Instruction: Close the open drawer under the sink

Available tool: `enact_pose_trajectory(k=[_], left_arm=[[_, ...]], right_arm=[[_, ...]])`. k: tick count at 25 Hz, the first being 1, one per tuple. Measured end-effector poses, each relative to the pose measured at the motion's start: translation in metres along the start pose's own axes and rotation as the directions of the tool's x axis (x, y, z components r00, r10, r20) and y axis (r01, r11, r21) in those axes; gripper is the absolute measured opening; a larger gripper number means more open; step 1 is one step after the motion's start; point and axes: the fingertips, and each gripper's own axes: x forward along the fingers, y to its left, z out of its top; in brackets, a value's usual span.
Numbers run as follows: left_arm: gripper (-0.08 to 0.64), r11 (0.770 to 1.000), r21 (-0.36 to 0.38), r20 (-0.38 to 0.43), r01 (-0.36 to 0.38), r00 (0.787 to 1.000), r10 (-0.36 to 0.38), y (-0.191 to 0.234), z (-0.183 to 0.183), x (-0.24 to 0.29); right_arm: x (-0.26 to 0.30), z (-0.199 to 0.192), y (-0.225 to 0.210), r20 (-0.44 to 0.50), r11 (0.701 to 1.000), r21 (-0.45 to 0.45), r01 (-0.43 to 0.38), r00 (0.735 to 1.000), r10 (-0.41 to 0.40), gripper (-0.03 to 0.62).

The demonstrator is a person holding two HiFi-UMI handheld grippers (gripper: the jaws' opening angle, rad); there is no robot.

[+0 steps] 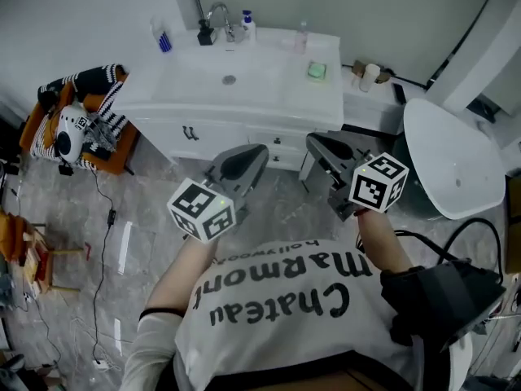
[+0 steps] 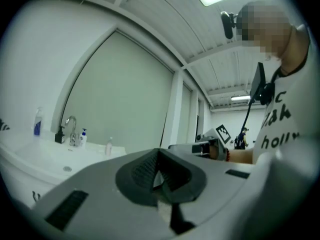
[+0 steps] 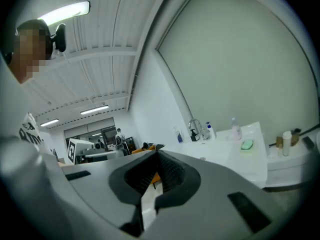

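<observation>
The white sink cabinet stands ahead of me, with its drawer fronts below the counter. From this steep angle I cannot tell whether a drawer stands out. My left gripper is held up level in front of the cabinet, jaws shut with nothing between them. My right gripper is beside it, also shut and holding nothing. In the left gripper view the closed left gripper points past the basin and faucet. In the right gripper view the right gripper points toward the counter.
An orange chair with striped cloth and a white device stands at the left, and a cable runs over the floor. A large white rounded fixture is at the right. Bottles sit on a low shelf; green soap lies on the counter.
</observation>
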Motion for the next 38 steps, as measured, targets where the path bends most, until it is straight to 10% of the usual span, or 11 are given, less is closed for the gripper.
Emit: enact_pose_trajectory(k=[5, 10, 38], left_arm=[[0.008, 0.987, -0.127, -0.024, -0.102, 0.995, 0.100, 0.011, -0.047, -0.026], [0.008, 0.982, -0.106, -0.075, -0.156, 0.986, 0.149, 0.022, -0.062, -0.046], [0.008, 0.979, -0.133, -0.071, -0.157, 0.986, 0.148, 0.026, -0.070, -0.059]], right_arm=[[-0.013, -0.015, 0.004, -0.024, 0.997, 0.074, -0.008, 1.000, 0.010, 0.012], [-0.022, -0.035, 0.004, -0.076, 1.000, 0.019, -0.003, 0.997, 0.005, 0.012], [-0.018, -0.062, -0.004, -0.126, 0.999, -0.021, 0.034, 0.991, -0.036, 0.012]])
